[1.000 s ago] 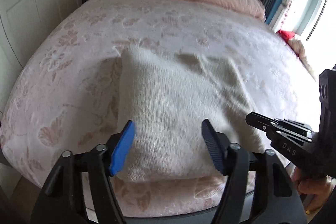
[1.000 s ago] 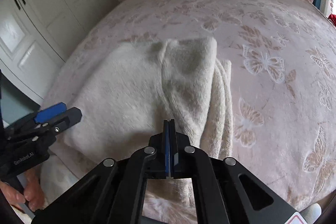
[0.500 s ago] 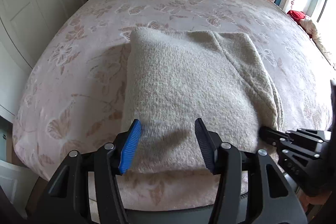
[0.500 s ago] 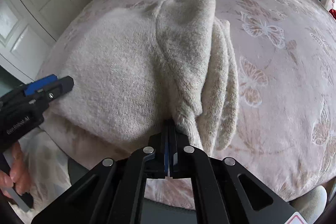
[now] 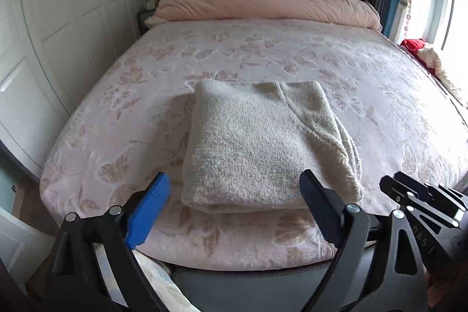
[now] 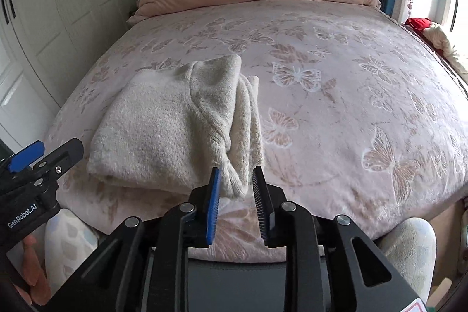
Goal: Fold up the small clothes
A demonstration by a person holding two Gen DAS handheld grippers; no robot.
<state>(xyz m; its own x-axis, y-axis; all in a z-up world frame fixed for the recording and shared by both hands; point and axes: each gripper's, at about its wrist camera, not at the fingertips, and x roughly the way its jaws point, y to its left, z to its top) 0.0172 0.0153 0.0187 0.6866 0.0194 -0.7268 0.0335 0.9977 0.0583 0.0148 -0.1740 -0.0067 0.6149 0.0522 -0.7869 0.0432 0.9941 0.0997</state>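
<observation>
You are at the letting-go step: the cream knit garment (image 5: 263, 148) lies folded into a thick rectangle on the bed (image 5: 292, 60), near its foot edge and well short of the rolled pink duvet (image 5: 263, 2) at the headboard end. Your left gripper (image 5: 237, 206) has its jaws spreading wide, just off the garment's near-left corner with no cloth pinched between them. Your right gripper (image 6: 237, 189) is also opening; the twisted end of the garment's right-hand fold sits between the jaws, but they look to stand clear of it on both sides, so it reads as released rather than held. The fold itself looks finished, though the layers along the garment's right edge are bunched and uneven. Your next move, as I judge it, calls for drawing both grippers back toward the foot of the bed without snagging that loose end, then either tidying that edge or going for another piece.
</observation>
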